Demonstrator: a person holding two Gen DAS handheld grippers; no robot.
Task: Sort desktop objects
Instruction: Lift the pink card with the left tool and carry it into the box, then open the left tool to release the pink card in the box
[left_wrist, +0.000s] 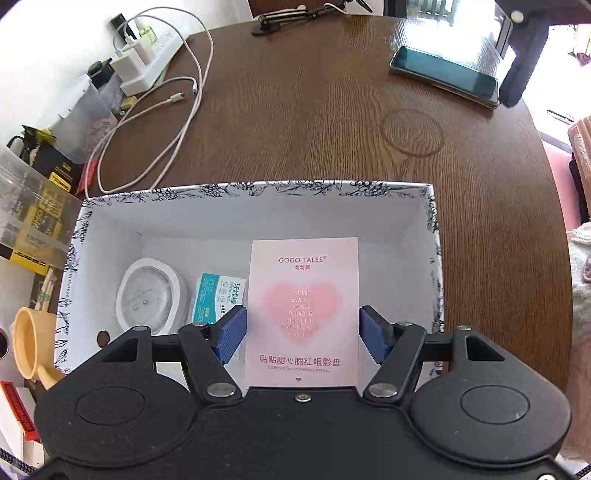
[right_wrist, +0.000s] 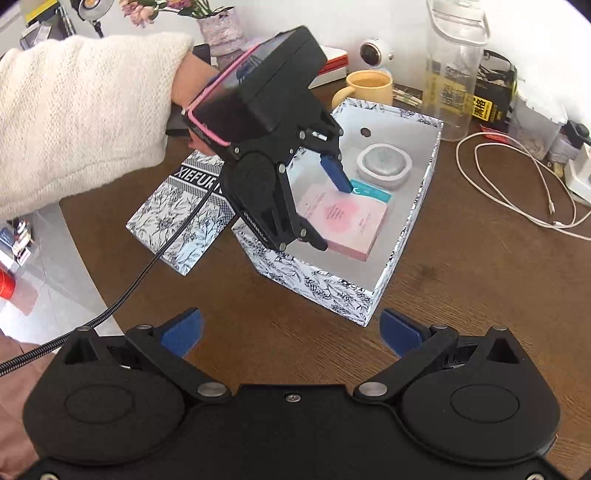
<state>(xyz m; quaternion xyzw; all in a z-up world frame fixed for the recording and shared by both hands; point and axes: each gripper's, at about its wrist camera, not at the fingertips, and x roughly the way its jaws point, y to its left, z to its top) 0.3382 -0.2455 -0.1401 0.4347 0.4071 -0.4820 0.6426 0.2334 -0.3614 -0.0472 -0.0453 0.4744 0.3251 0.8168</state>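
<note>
Left gripper (right_wrist: 325, 206): reaching down, blue pads (left_wrist: 232, 334) spread apart.
Left sleeve (right_wrist: 85, 129): stretching across.
Right gripper (right_wrist: 291, 332): hovering, jaws gaping wide, empty.

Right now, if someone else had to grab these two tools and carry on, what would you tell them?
Left tool: inside the patterned box, fingers either side of the pink palette box; grip or release unclear.
Right tool: open, empty, above the table in front of the box.
In the box: a round white case and a teal floss packet.
The lid lies beside the box.
Left: phone and cable on the table, perhaps to sort.
</note>
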